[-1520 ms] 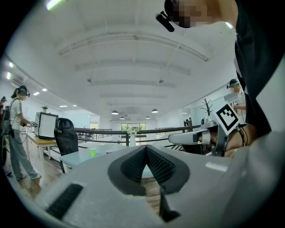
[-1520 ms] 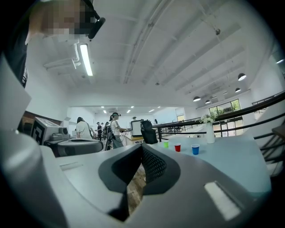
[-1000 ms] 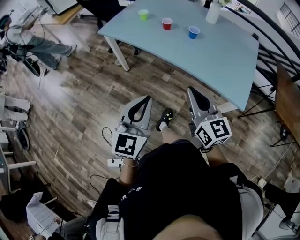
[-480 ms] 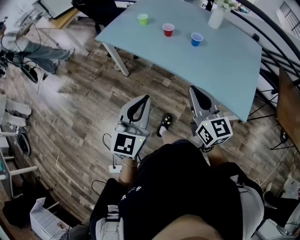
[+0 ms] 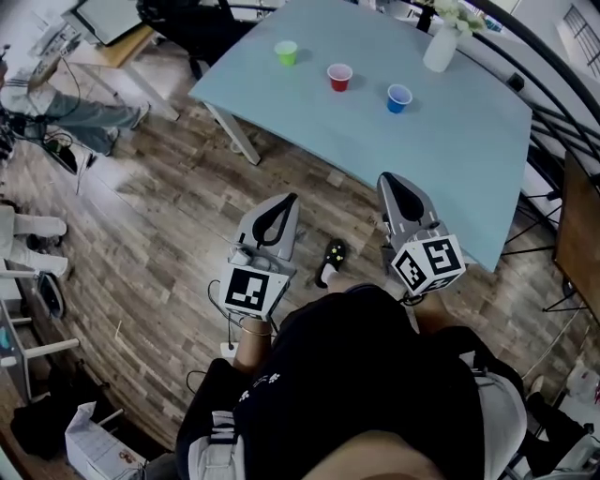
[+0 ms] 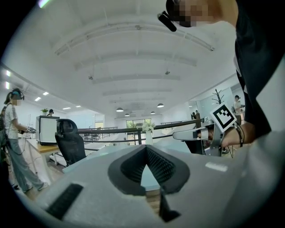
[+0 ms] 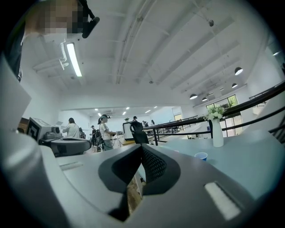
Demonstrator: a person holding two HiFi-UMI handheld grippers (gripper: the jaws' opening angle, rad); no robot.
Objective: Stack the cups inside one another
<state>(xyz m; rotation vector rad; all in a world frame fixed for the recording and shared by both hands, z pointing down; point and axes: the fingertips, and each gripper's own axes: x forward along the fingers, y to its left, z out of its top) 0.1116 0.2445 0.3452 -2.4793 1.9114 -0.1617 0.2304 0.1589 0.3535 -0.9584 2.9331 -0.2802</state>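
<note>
Left gripper point(image 5: 285, 202): jaws closed tip to tip, nothing between them, held level over the brown wood-plank floor point(image 5: 159, 197) short of the table edge. Right gripper point(image 5: 388, 182): jaws likewise closed and empty; in the head view its tip overlaps the near edge of the pale blue rectangular table point(image 5: 450, 150). Task items stand upright and separate on that table, well ahead of both grippers, none nested. The small lime-green plastic cup point(image 5: 286, 52) is farthest out, roughly in line with the left gripper. The small red plastic cup point(image 5: 339, 77) lies ahead between the two grippers. The small blue plastic cup point(image 5: 399, 97) is ahead of the right gripper and shows just right of its jaws in the right gripper view. A tall white vase holding white flowers point(image 5: 439, 47) stands beyond the blue cup, near the table's far edge. The table surface is otherwise bare and rests on white legs point(image 5: 232, 141). A black metal railing point(image 5: 553, 94) runs beyond and to the right of the right gripper. A black office chair point(image 6: 71, 141) stands ahead and left of the left gripper, beside a wooden desk carrying a monitor point(image 5: 111, 21). The person's black shoe point(image 5: 330, 257) is on the floor between the grippers. The hall is open-plan, with a white ceiling and ceiling lamps; several people point(image 7: 104, 130) stand at a distance, left of the right gripper.
</note>
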